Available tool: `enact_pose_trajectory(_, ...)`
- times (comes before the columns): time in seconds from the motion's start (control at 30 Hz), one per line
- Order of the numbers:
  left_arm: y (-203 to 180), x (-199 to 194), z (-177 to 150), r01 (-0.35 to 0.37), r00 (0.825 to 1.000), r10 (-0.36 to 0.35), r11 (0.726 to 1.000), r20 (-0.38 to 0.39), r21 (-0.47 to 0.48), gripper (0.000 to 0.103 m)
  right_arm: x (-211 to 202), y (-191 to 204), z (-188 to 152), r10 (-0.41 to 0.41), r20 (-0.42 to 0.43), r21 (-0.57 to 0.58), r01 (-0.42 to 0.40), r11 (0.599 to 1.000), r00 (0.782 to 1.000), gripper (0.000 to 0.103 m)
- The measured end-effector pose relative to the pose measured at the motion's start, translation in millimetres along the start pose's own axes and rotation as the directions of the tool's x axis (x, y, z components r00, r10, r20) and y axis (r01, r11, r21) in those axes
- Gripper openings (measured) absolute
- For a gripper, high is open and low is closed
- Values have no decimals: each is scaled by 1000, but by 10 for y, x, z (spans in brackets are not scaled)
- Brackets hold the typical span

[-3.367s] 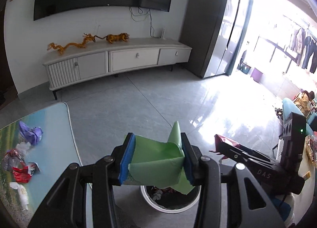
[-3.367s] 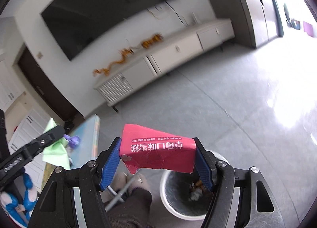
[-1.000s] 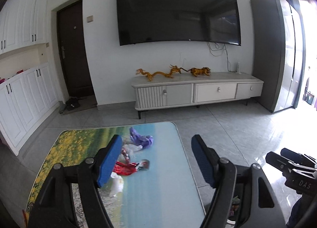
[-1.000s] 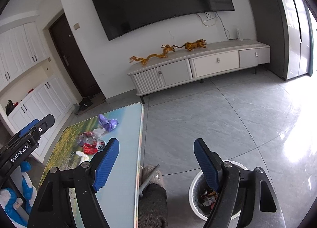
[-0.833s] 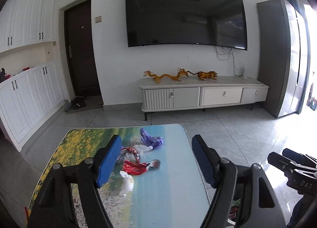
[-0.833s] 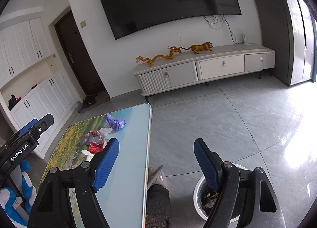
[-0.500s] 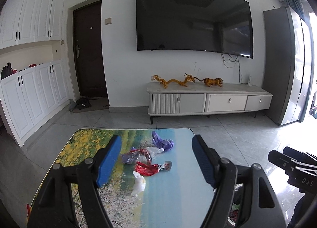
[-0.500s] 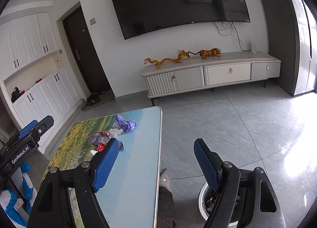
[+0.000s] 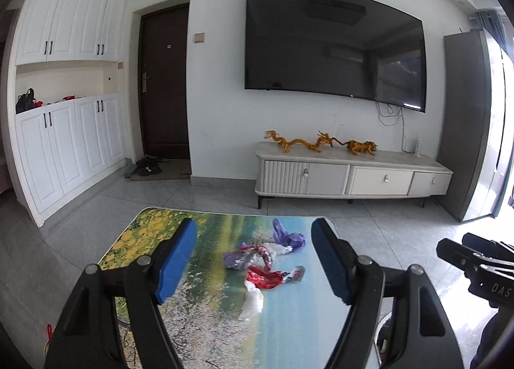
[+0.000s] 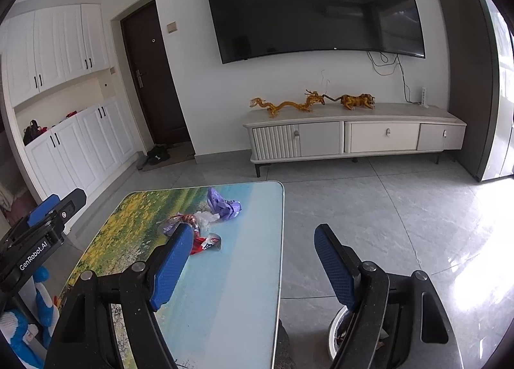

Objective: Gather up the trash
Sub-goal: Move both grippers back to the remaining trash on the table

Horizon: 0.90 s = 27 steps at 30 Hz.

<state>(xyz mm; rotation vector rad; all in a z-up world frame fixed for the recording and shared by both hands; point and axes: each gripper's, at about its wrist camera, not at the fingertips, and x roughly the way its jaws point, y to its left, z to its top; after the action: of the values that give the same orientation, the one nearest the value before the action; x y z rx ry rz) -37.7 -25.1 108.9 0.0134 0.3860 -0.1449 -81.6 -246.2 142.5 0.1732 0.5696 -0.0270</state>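
The trash you are after lies in a loose cluster on the far half of the table (image 9: 289,337): a purple wrapper (image 9: 287,235) farthest from you, a silvery crumpled wrapper (image 9: 247,256) nearer, then a red wrapper (image 9: 265,277) and a white scrap (image 9: 252,303) whose long axis runs toward you. Your left gripper (image 9: 255,259) hovers over the cluster, fingers spread wide and holding nothing. Your right gripper (image 10: 249,266) is likewise wide and bare. The bin (image 10: 337,330) sits on the floor beside the table with scraps inside, mostly hidden.
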Motion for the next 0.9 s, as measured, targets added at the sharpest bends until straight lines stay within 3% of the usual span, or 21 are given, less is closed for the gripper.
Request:
enact_pose_trajectory(0.3, 275, 138, -10, -54, 999, 54, 998, 2, -25, 72, 130, 182, 62, -5, 16, -39, 6, 999, 1000, 78)
enact_pose_trajectory(0.63, 784, 421, 185, -110, 994, 109, 993, -20, -50, 72, 306, 245, 332, 28, 53, -52, -25, 998, 998, 78)
enact_pose_trajectory(0.9, 796, 965, -117, -39, 985, 32, 999, -172, -34, 72, 770, 297, 253, 70, -23, -54, -71, 996, 997, 78)
